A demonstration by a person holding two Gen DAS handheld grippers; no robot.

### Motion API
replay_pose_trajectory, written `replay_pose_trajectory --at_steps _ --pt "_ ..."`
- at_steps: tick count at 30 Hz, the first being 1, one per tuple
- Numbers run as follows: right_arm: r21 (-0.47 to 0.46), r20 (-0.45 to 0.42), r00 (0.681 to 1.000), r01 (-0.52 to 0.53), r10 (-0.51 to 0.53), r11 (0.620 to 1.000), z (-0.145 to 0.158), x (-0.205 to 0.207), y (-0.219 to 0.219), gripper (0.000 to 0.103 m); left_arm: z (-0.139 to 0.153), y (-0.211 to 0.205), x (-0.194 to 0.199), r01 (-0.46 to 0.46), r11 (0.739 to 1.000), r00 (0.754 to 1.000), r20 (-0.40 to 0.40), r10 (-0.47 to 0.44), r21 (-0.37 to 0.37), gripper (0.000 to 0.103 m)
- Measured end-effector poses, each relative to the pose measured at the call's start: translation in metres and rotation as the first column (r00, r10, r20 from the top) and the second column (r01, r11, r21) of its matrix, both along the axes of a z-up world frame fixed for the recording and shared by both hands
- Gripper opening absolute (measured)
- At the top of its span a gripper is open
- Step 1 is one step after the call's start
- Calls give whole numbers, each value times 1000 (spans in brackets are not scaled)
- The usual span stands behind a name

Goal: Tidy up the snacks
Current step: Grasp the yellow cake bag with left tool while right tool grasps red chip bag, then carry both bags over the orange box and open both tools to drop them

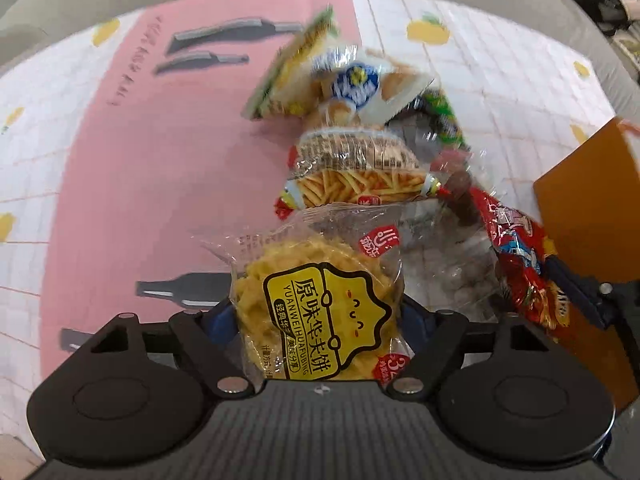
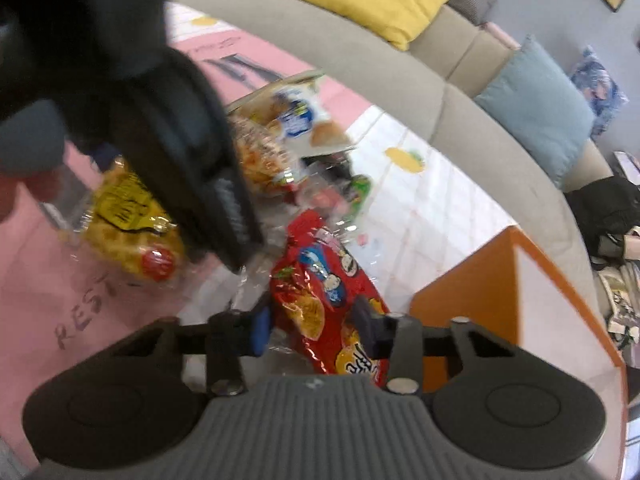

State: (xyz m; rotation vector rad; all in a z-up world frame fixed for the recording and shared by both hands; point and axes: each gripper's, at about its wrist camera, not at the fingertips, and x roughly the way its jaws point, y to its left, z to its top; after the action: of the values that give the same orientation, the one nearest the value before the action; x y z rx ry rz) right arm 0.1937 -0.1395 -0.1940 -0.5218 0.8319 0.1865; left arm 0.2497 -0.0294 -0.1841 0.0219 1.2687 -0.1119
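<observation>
A clear packet with a yellow waffle biscuit (image 1: 320, 320) lies on the pink mat between the pads of my left gripper (image 1: 318, 320), and both blue pads touch its sides. In the right wrist view that waffle packet (image 2: 128, 232) shows under the dark body of the left gripper (image 2: 180, 152). My right gripper (image 2: 314, 326) is shut on the lower end of a red snack bag (image 2: 320, 292). The same red bag (image 1: 524, 264) appears at the right of the left wrist view. More snacks are piled beyond: a stick-crisp packet (image 1: 360, 188), a white and blue packet (image 1: 356, 80), a yellow-green packet (image 1: 292, 68).
An orange box (image 2: 472, 300) with an open white inside stands right of the red bag, close to my right gripper. The table carries a pink mat (image 1: 160, 160) over a white lemon-print cloth (image 1: 500, 80). A beige sofa (image 2: 400, 80) with cushions curves behind the table.
</observation>
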Motion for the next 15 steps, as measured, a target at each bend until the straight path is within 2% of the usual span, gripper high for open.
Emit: replay_pose_trajectory --at_steps 2,5,8,11,15 --pt "34 17 1000 26 -27 999 8 0 -5 27 14 0 -7 -1 1000 999 47 2 -8 90" --pt "94 53 996 60 -65 994 25 -3 -14 25 32 -5 -15 -13 999 993 118 17 -31 90" --pt "229 50 988 130 -145 965 43 -7 -30 24 56 -2 -27 -37 996 981 189 52 -81 90" --pt "420 18 968 219 -250 881 63 -13 -56 24 75 -3 -40 -37 989 967 245 72 -144 90" --pt "629 -41 937 295 -348 719 89 -28 -91 24 102 -6 -54 -24 980 955 286 82 -199 90"
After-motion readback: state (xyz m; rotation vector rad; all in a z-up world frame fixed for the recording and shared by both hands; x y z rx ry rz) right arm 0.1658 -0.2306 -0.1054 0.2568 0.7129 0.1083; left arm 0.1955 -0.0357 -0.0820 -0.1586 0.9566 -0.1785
